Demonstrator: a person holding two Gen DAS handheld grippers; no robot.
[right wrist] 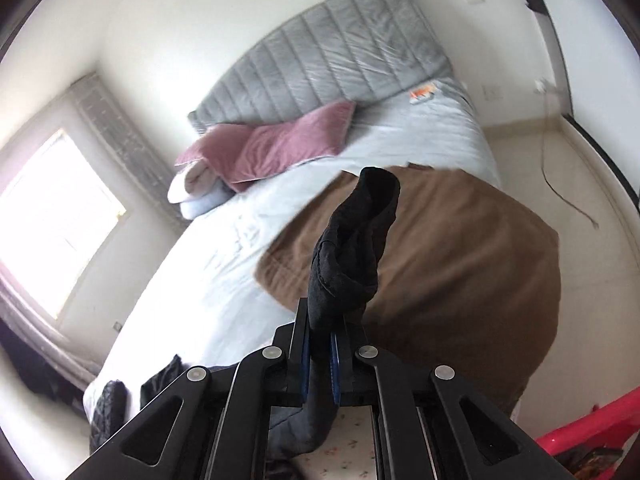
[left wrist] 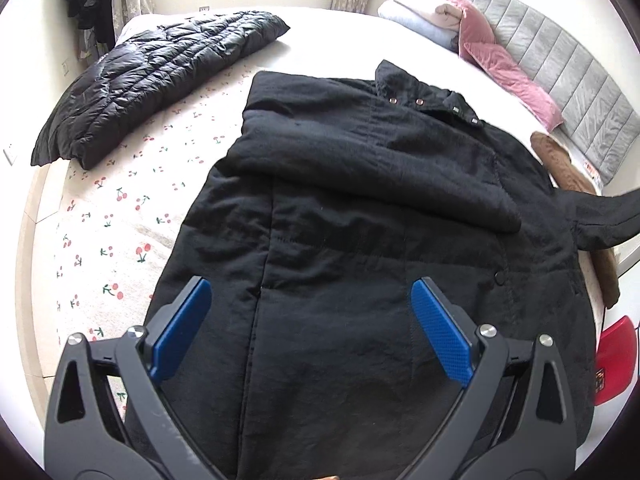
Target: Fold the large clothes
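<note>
A large black coat (left wrist: 360, 220) lies spread on the bed with its collar and snaps at the far end. One sleeve is folded across its chest. My left gripper (left wrist: 312, 320) hovers over the coat's lower half, its blue pads (left wrist: 444, 340) wide apart with nothing between them. The coat's other sleeve (left wrist: 608, 216) is raised off the bed at the right edge. In the right wrist view my right gripper (right wrist: 320, 324) is shut on that black sleeve (right wrist: 356, 240), and the cuff stands up past the fingertips.
A shiny black puffer jacket (left wrist: 160, 76) lies at the bed's far left on the cherry-print sheet (left wrist: 120, 220). Pink pillows (left wrist: 504, 64) and folded items lean on the grey headboard (left wrist: 560, 52). A brown blanket (right wrist: 440, 260) covers the right side. A red object (left wrist: 616, 360) sits beside the bed.
</note>
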